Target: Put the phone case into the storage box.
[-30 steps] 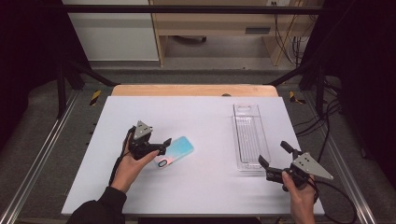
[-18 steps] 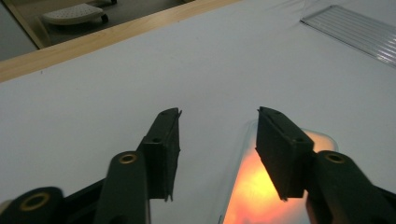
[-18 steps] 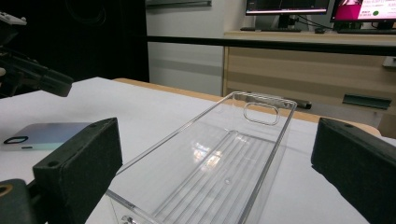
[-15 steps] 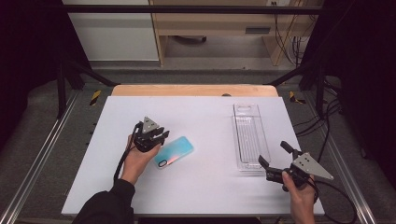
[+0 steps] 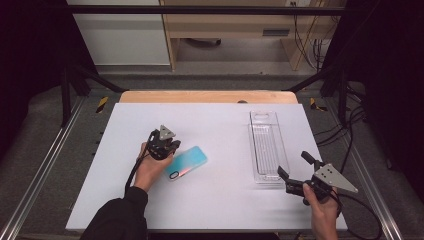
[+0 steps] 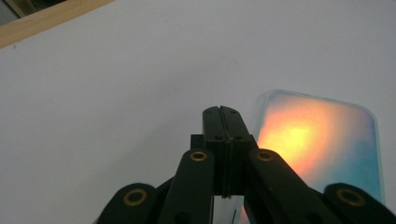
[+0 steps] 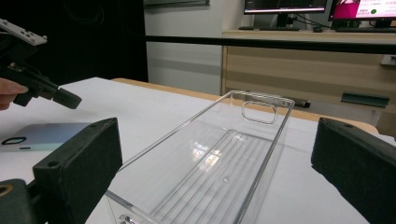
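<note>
Phone case [image 5: 186, 162], teal-orange: flat on white desk [image 5: 220, 125], left of centre. Left hand-held gripper [image 5: 167, 149]: just beside the case's edge, jaws just closed, pressed together, nothing between. Right hand-held gripper [image 5: 294, 172]: spread, facing clear plastic tray [image 5: 264, 145]. Nothing lies between case and tray.

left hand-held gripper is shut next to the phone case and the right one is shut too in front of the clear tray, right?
Not quite. The left hand-held gripper is shut, its jaws pressed together beside the phone case, with nothing between them. But the right hand-held gripper is open: the right gripper view shows its two jaws standing wide apart, with the clear tray ahead of them.
</note>
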The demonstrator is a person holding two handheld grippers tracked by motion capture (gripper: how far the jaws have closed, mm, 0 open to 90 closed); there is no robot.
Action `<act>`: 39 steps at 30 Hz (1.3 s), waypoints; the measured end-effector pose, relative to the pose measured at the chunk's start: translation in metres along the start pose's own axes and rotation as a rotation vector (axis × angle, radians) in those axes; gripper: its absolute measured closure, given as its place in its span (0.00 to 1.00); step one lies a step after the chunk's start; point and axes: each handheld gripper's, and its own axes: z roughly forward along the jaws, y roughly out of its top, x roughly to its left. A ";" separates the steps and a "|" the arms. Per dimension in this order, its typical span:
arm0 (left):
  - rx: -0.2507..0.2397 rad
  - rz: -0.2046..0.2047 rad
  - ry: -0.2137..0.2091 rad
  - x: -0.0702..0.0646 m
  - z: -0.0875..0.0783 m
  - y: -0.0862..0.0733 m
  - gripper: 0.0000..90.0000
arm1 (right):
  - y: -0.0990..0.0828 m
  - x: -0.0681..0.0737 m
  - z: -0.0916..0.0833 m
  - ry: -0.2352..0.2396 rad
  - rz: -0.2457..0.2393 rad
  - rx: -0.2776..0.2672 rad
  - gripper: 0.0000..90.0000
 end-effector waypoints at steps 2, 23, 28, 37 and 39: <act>0.001 -0.002 -0.002 0.001 0.001 0.000 1.00 | 0.000 0.000 0.000 0.000 0.004 0.001 0.02; 0.080 0.037 -0.046 -0.005 0.021 -0.009 1.00 | -0.001 -0.001 0.000 -0.003 0.006 0.004 0.02; 0.079 0.045 -0.069 -0.006 0.020 -0.010 1.00 | 0.000 -0.001 0.000 -0.001 -0.003 0.005 0.02; 0.072 0.099 -0.120 -0.031 0.015 -0.012 1.00 | 0.000 -0.002 -0.001 -0.003 0.007 -0.003 0.02; 0.071 0.094 -0.132 -0.034 0.014 -0.013 1.00 | 0.000 -0.002 -0.001 -0.004 0.014 0.002 0.02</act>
